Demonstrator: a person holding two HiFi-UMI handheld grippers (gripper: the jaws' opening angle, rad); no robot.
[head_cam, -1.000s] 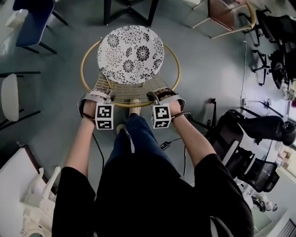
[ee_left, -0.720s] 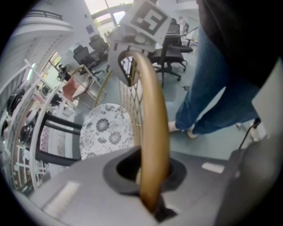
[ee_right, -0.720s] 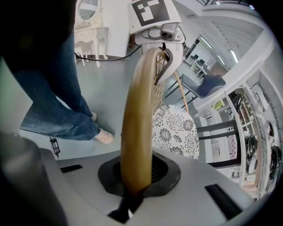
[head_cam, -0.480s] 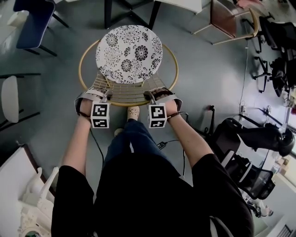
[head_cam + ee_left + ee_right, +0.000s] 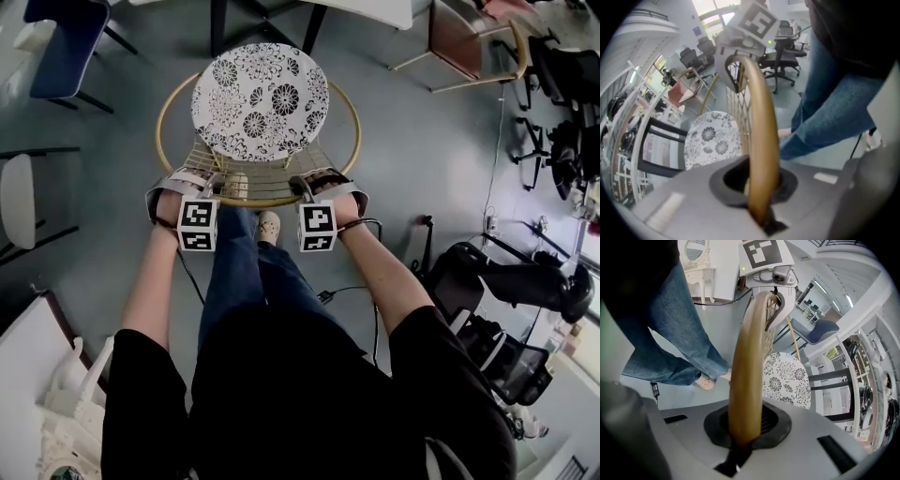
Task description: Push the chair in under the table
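Grey floor [image 5: 412, 169] spreads under everything. The left gripper [image 5: 758, 187] has its jaws clamped tight on the chair's brass hoop [image 5: 761, 131], which rises straight out from between them. The right gripper [image 5: 745, 425] pinches the same hoop in the same way. Only the gripper views show that pinch, each with the other's marker cube at the hoop's far end. The head view alone shows the whole chair [image 5: 261, 98], its flowered seat close to the dark legs of the desk [image 5: 370, 9] on the far side. Both forearms reach forward, nearly parallel, with one gripper left and one right on the hoop's near arc. Since a second ago the chair has slid farther toward the desk, and a jeans leg [image 5: 230, 272] has stepped forward between the arms.
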